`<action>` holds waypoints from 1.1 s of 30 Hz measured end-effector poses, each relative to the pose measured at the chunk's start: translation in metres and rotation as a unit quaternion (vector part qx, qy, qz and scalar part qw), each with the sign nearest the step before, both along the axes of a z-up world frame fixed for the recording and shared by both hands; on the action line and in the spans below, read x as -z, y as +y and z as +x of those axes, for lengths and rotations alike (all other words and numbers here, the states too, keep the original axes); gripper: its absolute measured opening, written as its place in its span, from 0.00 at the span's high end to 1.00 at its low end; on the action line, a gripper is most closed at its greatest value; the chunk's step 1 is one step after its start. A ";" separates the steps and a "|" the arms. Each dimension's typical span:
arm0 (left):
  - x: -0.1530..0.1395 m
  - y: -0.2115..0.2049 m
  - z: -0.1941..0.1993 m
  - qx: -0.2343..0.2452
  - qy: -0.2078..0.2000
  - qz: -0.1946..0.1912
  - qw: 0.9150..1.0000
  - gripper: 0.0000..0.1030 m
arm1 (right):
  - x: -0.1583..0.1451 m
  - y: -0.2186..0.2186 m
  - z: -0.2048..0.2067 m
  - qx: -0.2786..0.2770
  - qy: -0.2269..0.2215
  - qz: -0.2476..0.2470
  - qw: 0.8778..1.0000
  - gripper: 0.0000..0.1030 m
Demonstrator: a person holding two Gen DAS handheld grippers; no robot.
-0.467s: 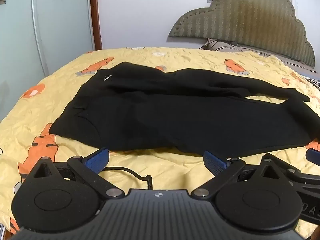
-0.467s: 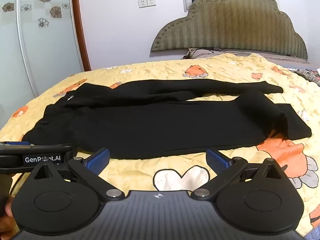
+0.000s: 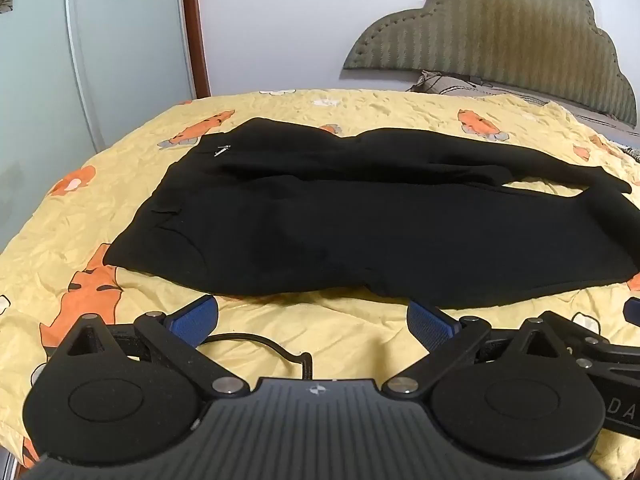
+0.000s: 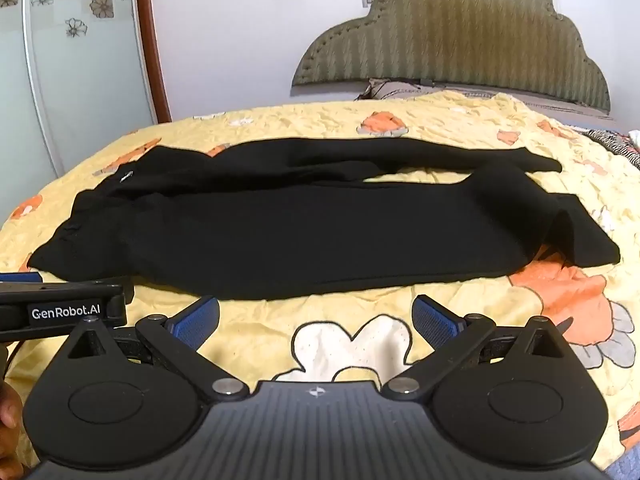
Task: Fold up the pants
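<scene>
Black pants (image 3: pixel 360 224) lie flat across the yellow bedspread (image 3: pixel 320 332), waist to the left and legs stretching right; the far leg is rumpled and narrower. The right wrist view shows the same pants (image 4: pixel 304 232), with the near leg's cuff folded over at the right. My left gripper (image 3: pixel 312 318) hovers open just short of the pants' near edge, its blue pads wide apart with nothing between them. My right gripper (image 4: pixel 316 316) is likewise open over bare bedspread in front of the near leg. The left gripper's body (image 4: pixel 60 312) shows at the left edge of the right wrist view.
A padded olive headboard (image 3: pixel 500 40) and a pillow (image 3: pixel 452 82) stand at the far right of the bed. A glass wardrobe door (image 3: pixel 80 60) with a wooden frame rises at the left. A black cable (image 3: pixel 264 346) runs under the left gripper. A hand (image 4: pixel 10 432) shows at lower left.
Both views have crept slightly closer to the pants; the garment has not moved and both grippers stay open.
</scene>
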State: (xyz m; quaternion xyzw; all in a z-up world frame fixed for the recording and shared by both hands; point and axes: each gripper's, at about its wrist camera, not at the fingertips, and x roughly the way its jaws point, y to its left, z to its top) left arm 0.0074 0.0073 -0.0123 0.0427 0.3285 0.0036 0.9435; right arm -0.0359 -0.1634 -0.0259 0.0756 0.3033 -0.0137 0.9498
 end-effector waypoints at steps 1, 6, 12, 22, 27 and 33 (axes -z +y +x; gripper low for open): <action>0.001 0.001 0.000 0.001 0.002 0.000 1.000 0.00 | 0.001 0.000 0.000 -0.001 0.002 0.001 1.000 0.00; 0.006 0.003 -0.001 0.004 0.014 -0.003 1.000 0.01 | 0.004 0.002 0.001 -0.004 0.006 -0.001 1.000 0.00; 0.008 0.007 -0.002 0.003 0.016 -0.005 1.000 0.01 | 0.003 0.005 0.000 -0.006 0.008 -0.006 1.000 0.00; 0.011 0.002 -0.002 0.009 0.022 -0.001 1.000 0.01 | 0.004 0.003 -0.001 -0.009 0.008 0.000 1.000 0.00; 0.012 0.002 -0.003 0.009 0.021 -0.002 1.000 0.01 | 0.004 0.004 -0.001 -0.015 0.010 0.005 1.000 0.00; 0.012 0.003 -0.001 0.010 0.023 0.000 1.000 0.01 | 0.004 0.004 -0.001 -0.012 0.011 0.004 1.000 0.00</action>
